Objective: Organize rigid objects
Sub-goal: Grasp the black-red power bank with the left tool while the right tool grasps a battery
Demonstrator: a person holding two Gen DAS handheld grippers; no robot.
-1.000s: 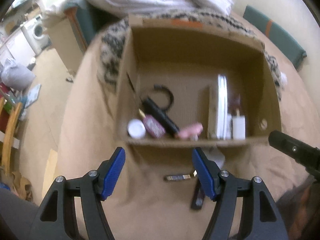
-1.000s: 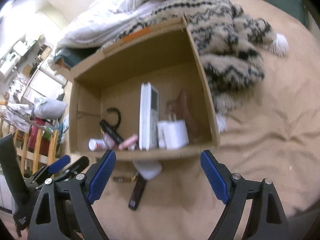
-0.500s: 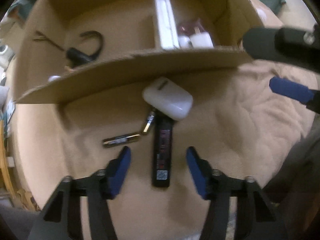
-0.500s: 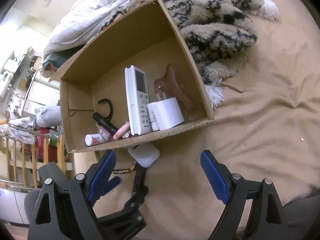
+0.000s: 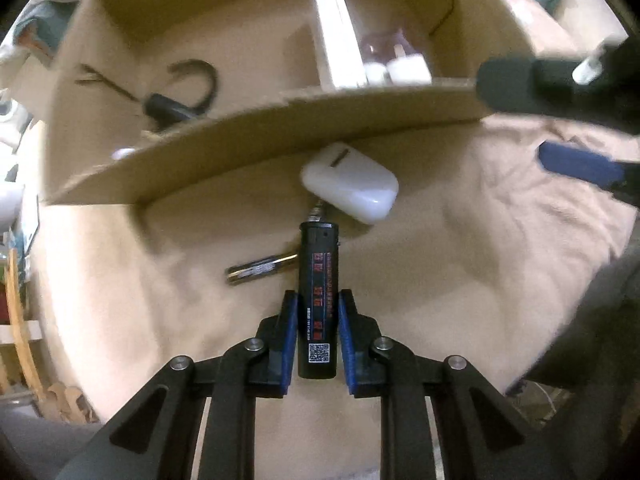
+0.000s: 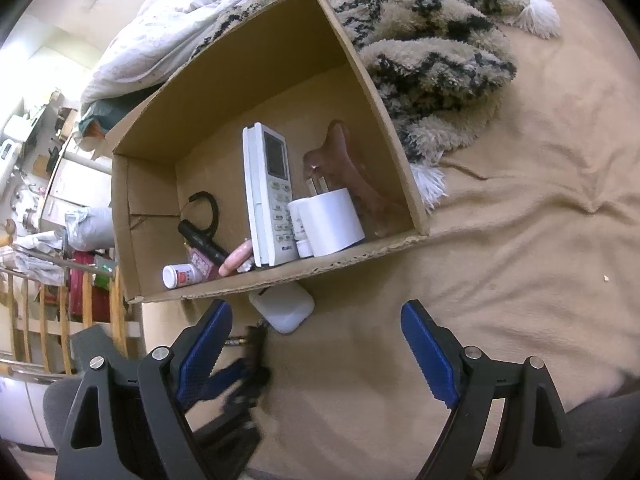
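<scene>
My left gripper (image 5: 318, 308) is shut on a black lighter (image 5: 319, 280) with red print, which lies on the tan bedspread in front of a cardboard box (image 5: 256, 148). A white earbud case (image 5: 350, 184) and a battery (image 5: 260, 270) lie just beyond it. My right gripper (image 6: 316, 328) is open and empty above the bed; the earbud case (image 6: 282, 308) lies just beyond its left finger, against the box's (image 6: 360, 256) near wall. The left gripper shows blurred at the lower left of the right wrist view.
The box holds a white remote (image 6: 268, 192), a white charger plug (image 6: 330, 220), a brown hair claw (image 6: 340, 160), a black device with a loop (image 6: 202, 236) and a small white bottle (image 6: 180, 276). A patterned fuzzy blanket (image 6: 432, 52) lies behind the box.
My left gripper has moved down onto the black lighter and shut on it. My right gripper has stayed open, shifting slightly.
</scene>
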